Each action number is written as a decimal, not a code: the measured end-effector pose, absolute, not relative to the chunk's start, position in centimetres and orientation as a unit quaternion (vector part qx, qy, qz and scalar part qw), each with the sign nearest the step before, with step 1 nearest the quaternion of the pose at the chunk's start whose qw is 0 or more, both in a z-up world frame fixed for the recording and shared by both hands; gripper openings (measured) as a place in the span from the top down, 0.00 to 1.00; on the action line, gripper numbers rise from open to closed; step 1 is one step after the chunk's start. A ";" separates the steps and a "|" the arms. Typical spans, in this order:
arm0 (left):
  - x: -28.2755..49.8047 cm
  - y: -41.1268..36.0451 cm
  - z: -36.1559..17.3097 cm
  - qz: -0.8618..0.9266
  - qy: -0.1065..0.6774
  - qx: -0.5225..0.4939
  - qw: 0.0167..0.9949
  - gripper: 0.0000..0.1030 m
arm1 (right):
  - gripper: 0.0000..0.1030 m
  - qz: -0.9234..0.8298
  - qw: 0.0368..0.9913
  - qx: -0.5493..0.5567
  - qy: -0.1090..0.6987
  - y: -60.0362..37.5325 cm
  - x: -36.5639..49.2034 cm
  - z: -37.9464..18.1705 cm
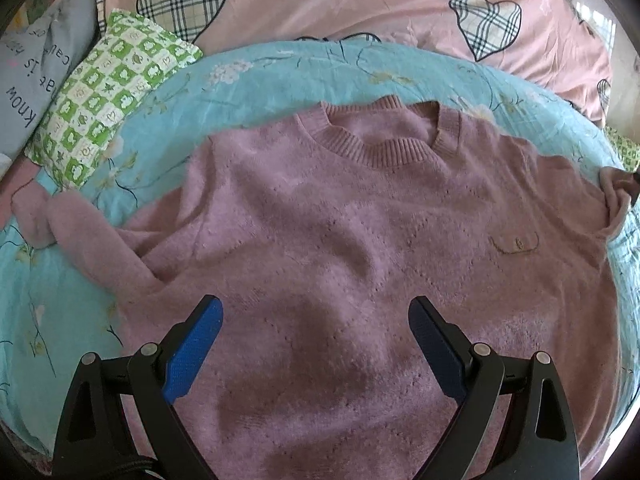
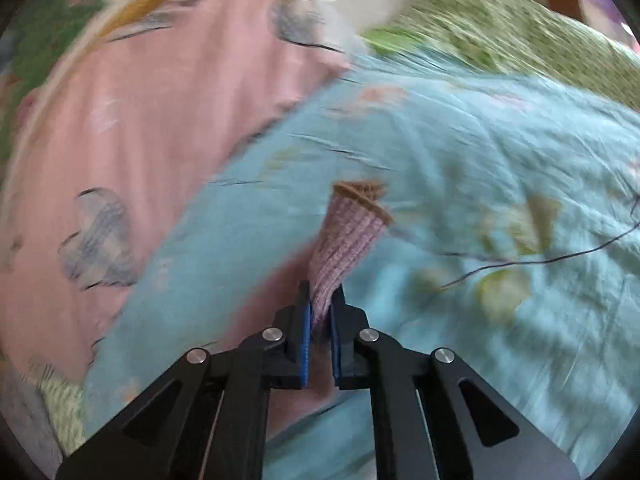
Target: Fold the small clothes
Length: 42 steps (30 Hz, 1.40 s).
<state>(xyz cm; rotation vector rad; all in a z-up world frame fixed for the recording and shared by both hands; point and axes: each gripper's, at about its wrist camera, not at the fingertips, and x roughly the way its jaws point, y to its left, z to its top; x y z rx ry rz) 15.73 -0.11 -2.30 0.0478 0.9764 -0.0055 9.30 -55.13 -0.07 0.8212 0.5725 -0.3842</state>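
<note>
Two grippers | left gripper (image 1: 316,312) gapes wide above flat mauve knitted sweater (image 1: 360,240) on turquoise floral quilt (image 1: 260,76) | right gripper (image 2: 321,294) pinches ribbed sleeve cuff (image 2: 352,228)

On the grey pillow (image 1: 38,68) at the far left of my left wrist view I can read dark printed lettering, turned on its side and partly cut off: the word "know", and above it "is". More letters run beside these, too cropped and creased to make out. Nothing else carries readable text.
</note>
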 end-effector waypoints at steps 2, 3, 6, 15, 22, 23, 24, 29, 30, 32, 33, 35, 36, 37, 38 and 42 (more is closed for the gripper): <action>15.5 0.5 -2.0 -0.002 0.465 0.015 0.885 0.08 | 0.92 -0.127 0.876 0.384 0.263 -51.3 9.6 2.5; 15.4 0.8 -1.8 -0.002 0.464 0.011 0.886 0.08 | 0.92 -0.105 0.880 0.383 0.262 -49.8 9.6 3.3; 14.5 2.0 -1.4 -0.002 0.457 -0.005 0.889 0.08 | 0.92 -0.007 0.887 0.375 0.268 -43.2 10.7 6.1; 11.8 6.8 -1.5 -0.011 0.458 -0.047 0.888 0.08 | 0.92 0.251 0.823 0.361 0.360 -19.0 16.9 5.0; 11.8 9.0 -1.2 -0.051 0.461 -0.072 0.883 0.08 | 0.88 0.313 0.756 0.347 0.458 -6.2 19.7 -1.4; 12.2 9.2 -1.1 -0.054 0.461 -0.076 0.883 0.08 | 0.84 0.313 0.742 0.351 0.478 -5.1 20.0 -2.4; 12.5 9.3 -0.9 -0.059 0.460 -0.080 0.882 0.08 | 0.80 0.311 0.733 0.353 0.492 -4.7 20.0 -2.8; 15.3 8.7 -1.1 -0.078 0.470 -0.079 0.875 0.08 | 0.53 0.313 0.730 0.380 0.473 -6.3 17.9 -1.6; 16.2 8.4 -1.4 -0.082 0.479 -0.079 0.870 0.08 | 0.53 0.308 0.739 0.379 0.465 -7.0 17.5 -1.2; 17.7 7.8 -1.8 -0.087 0.490 -0.079 0.864 0.08 | 0.53 0.294 0.762 0.376 0.437 -9.2 15.9 0.3; 18.5 7.4 -2.0 -0.095 0.494 -0.080 0.860 0.08 | 0.53 0.285 0.773 0.374 0.426 -10.3 15.2 0.9; 20.4 6.4 -2.9 -0.106 0.514 -0.073 0.848 0.08 | 0.53 0.261 0.793 0.375 0.403 -12.9 13.1 2.3; 21.1 6.0 -3.3 -0.112 0.523 -0.072 0.842 0.08 | 0.53 0.255 0.797 0.377 0.397 -14.1 12.5 2.5; 21.7 5.5 -3.8 -0.119 0.529 -0.073 0.837 0.09 | 0.53 0.246 0.802 0.380 0.390 -15.0 11.7 2.8; 22.4 5.0 -4.2 -0.127 0.533 -0.074 0.833 0.13 | 0.53 0.232 0.809 0.383 0.382 -16.3 10.6 3.1; 23.0 3.4 -4.5 -0.127 0.515 -0.045 0.847 0.94 | 0.53 0.195 0.819 0.397 0.365 -19.9 8.3 3.4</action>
